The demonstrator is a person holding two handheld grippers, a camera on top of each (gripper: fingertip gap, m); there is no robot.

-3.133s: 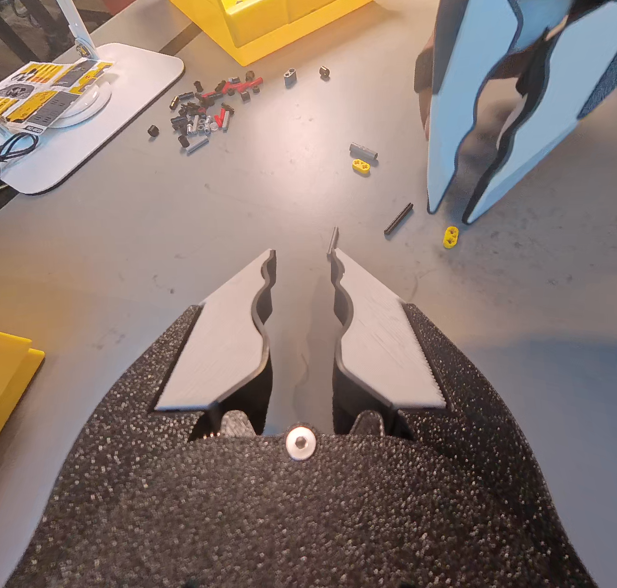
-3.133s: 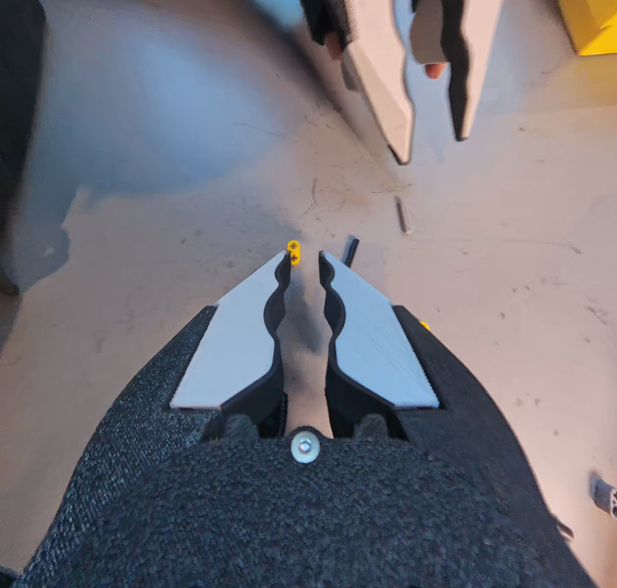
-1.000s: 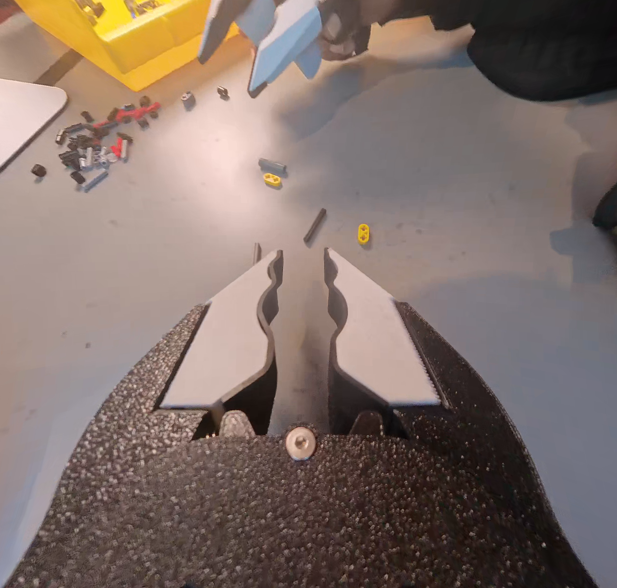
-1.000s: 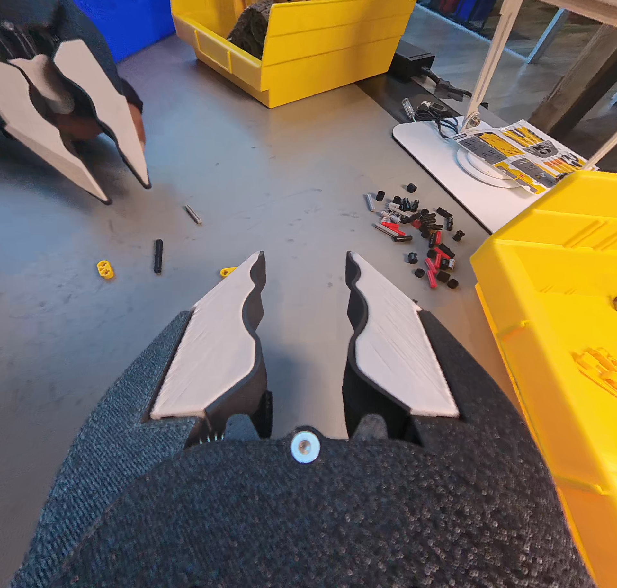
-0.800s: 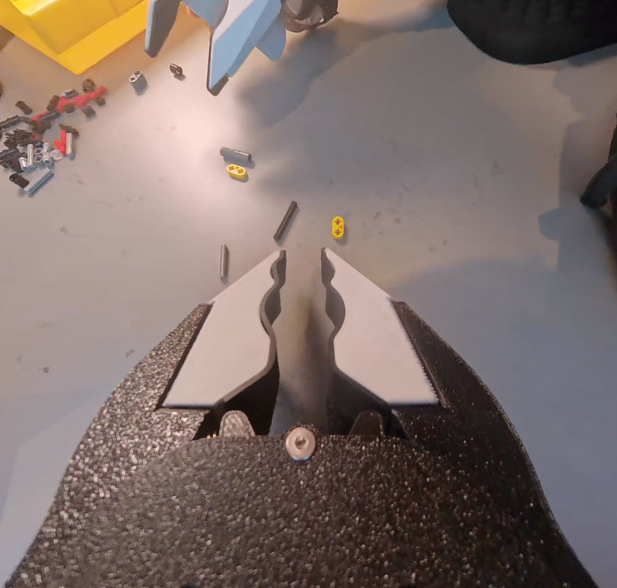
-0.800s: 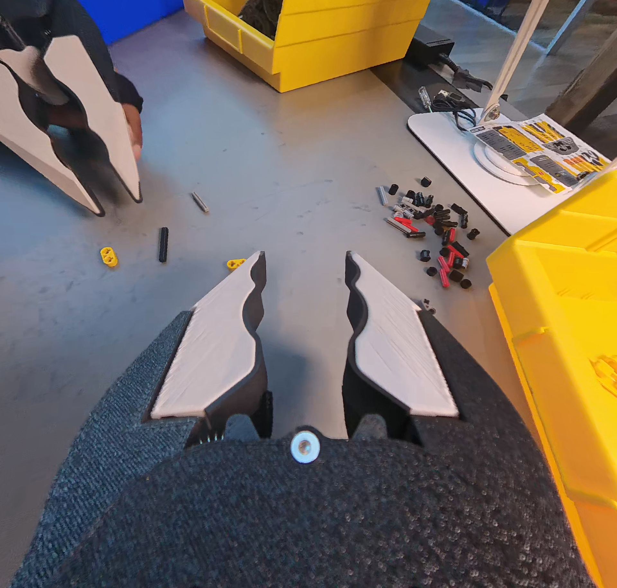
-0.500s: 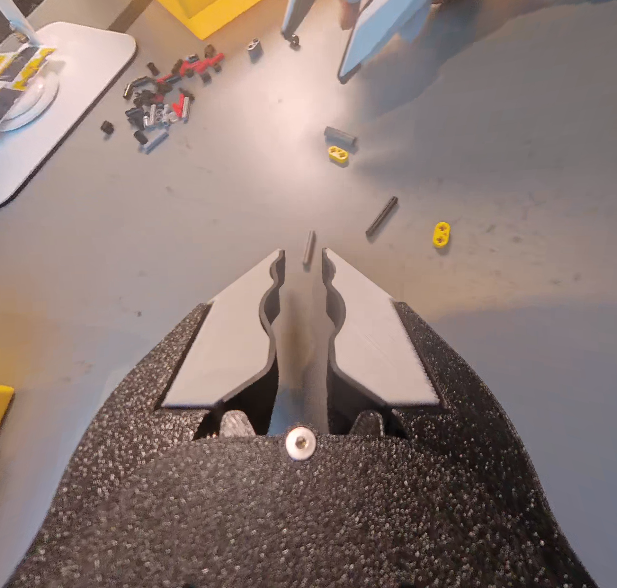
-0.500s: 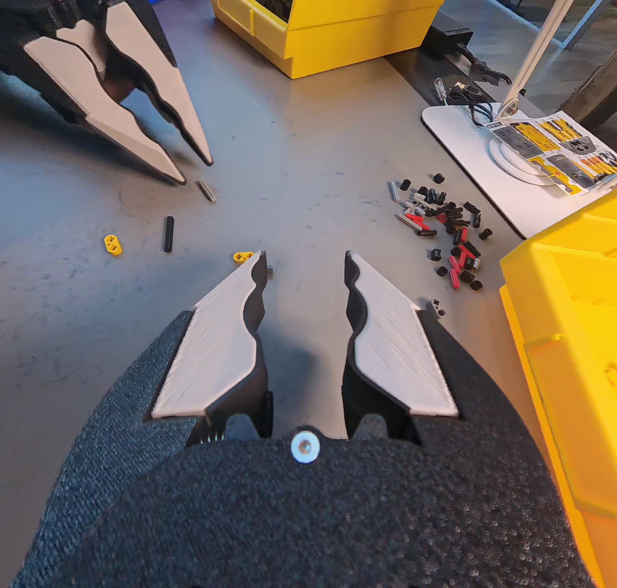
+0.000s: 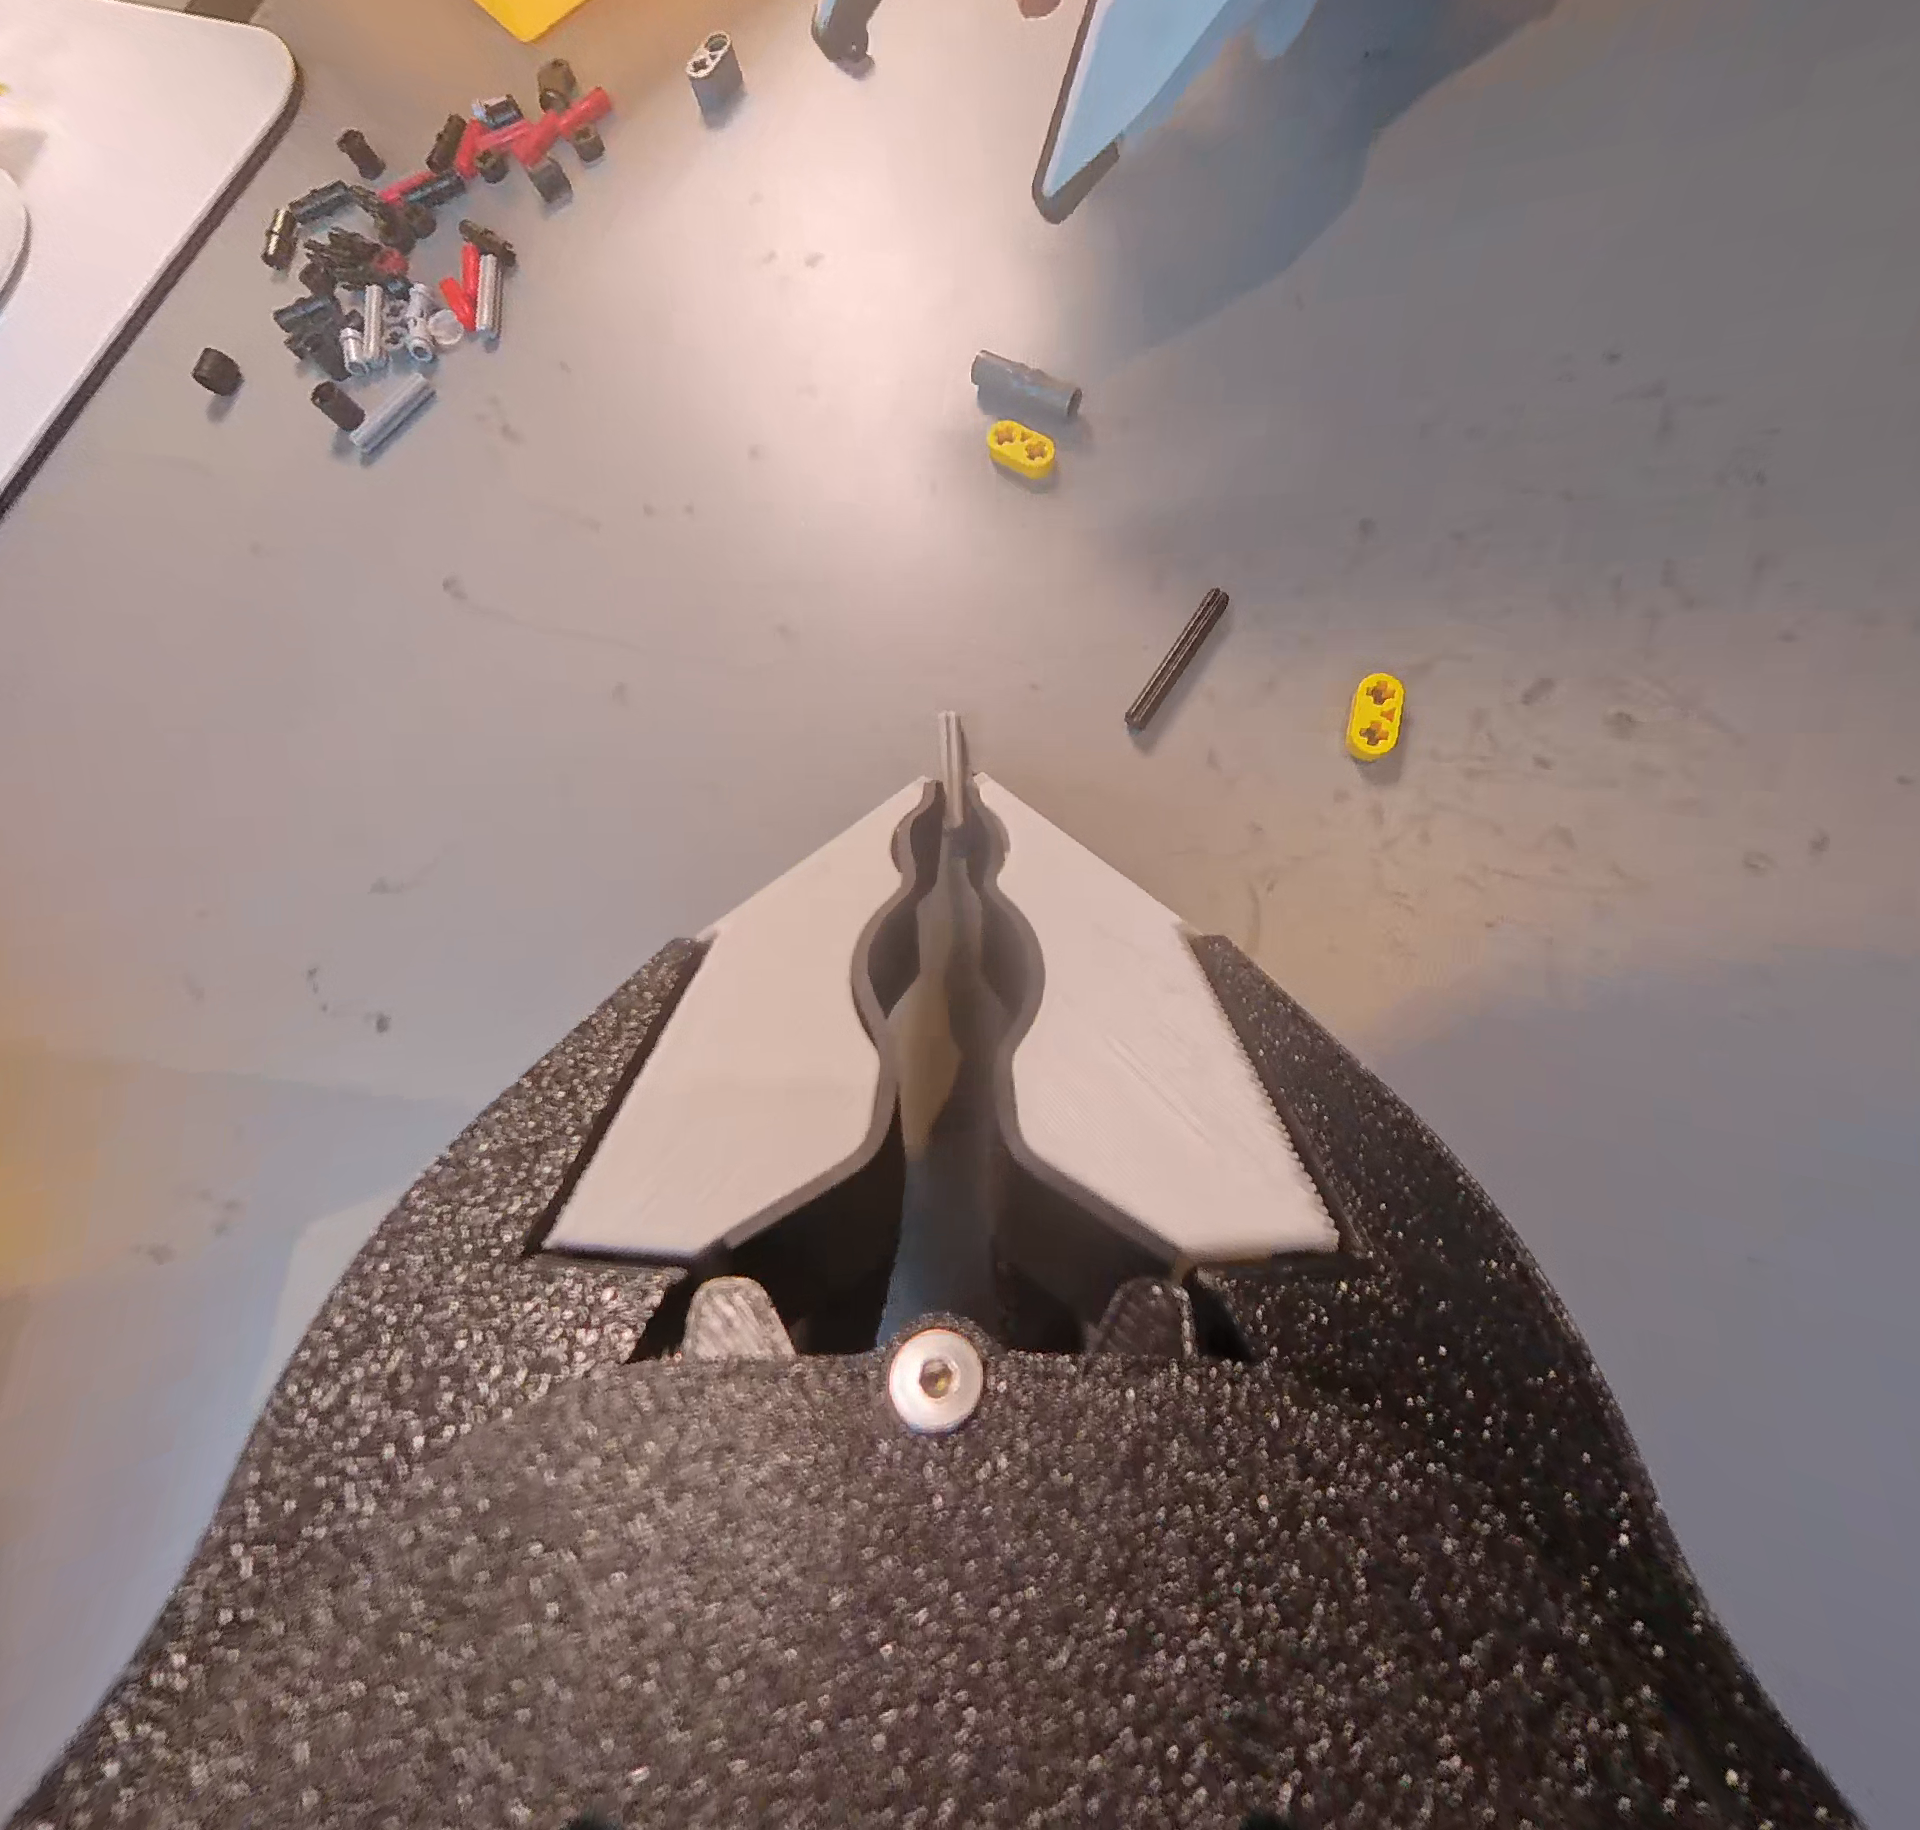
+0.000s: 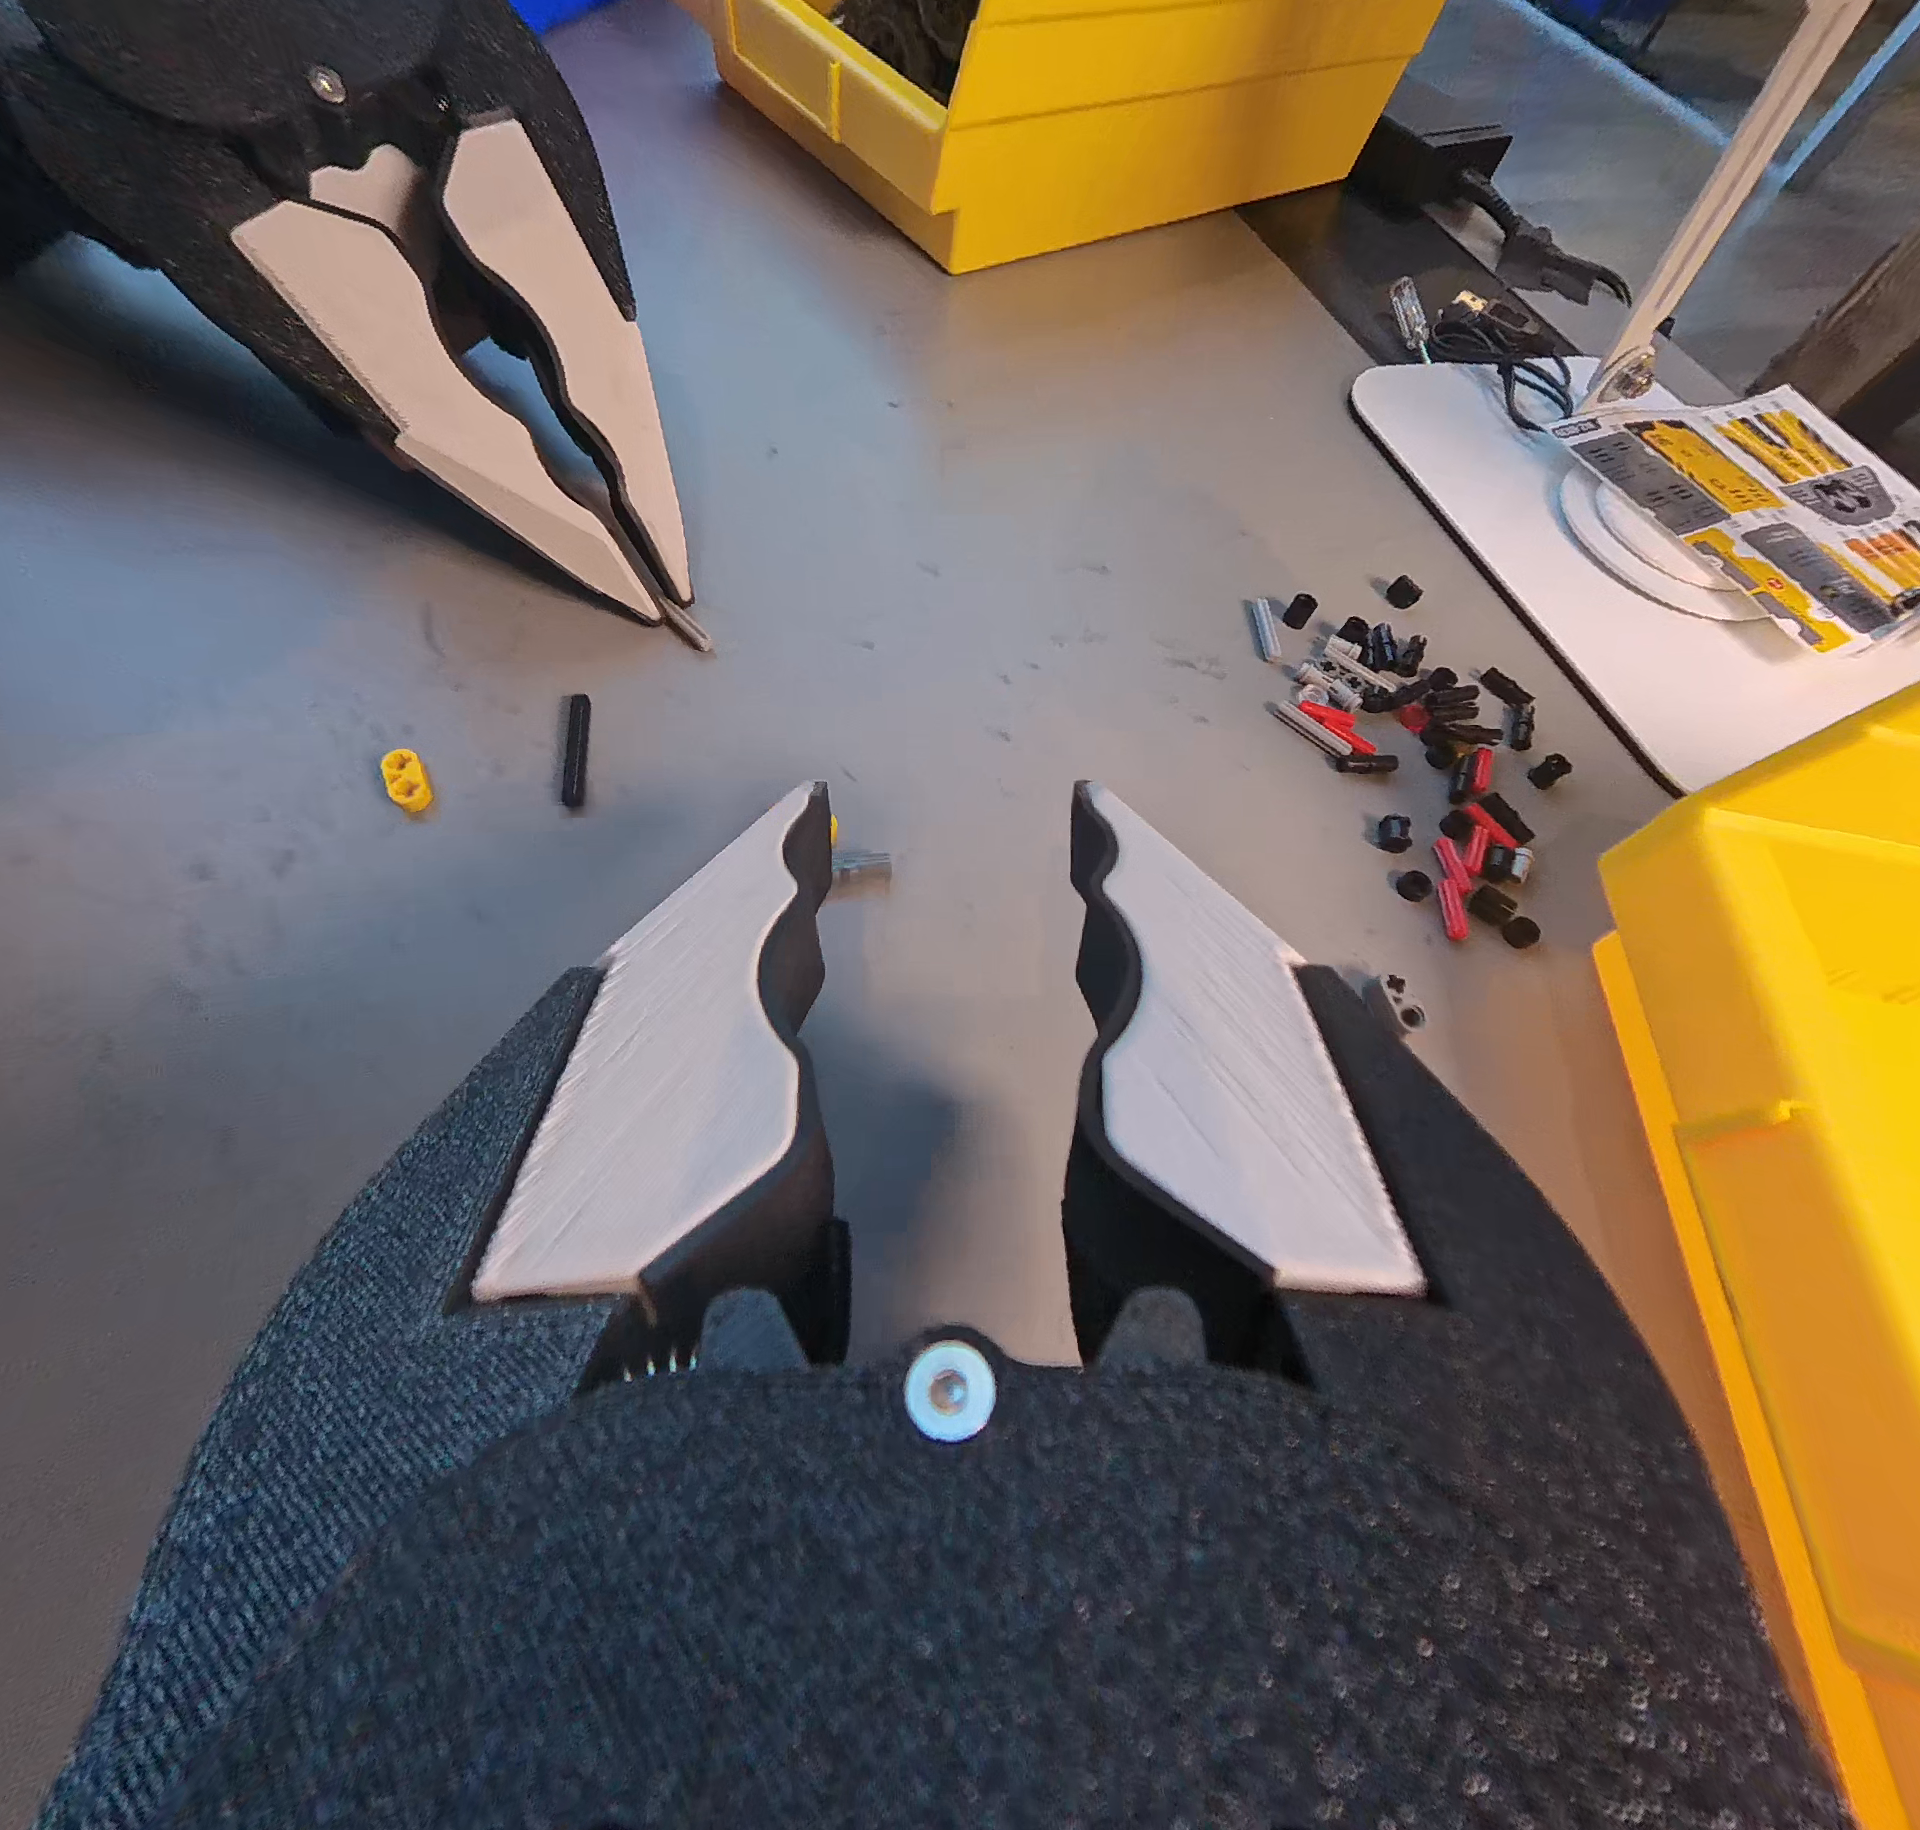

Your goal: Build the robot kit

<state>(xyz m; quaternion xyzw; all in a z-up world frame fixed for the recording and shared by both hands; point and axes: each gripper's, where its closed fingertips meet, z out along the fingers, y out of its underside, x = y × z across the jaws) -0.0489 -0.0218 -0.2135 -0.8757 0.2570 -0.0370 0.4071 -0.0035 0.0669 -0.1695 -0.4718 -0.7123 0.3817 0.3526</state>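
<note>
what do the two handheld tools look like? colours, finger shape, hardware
Both match. The left tool has a black speckled, grainy body, two pale grey tapered fingers with wavy black inner edges and fine ridging on one finger's outer edge, and a silver hex screw at the base. The right tool looks alike: black textured body, whitish-grey fingers. No cables visible.

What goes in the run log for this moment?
left gripper: shut on grey axle | right gripper: open, empty | table: loose parts

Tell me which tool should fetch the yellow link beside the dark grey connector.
Right, probably. The right tool is open and empty above the yellow link; the left tool is shut on a thin grey axle.
</note>
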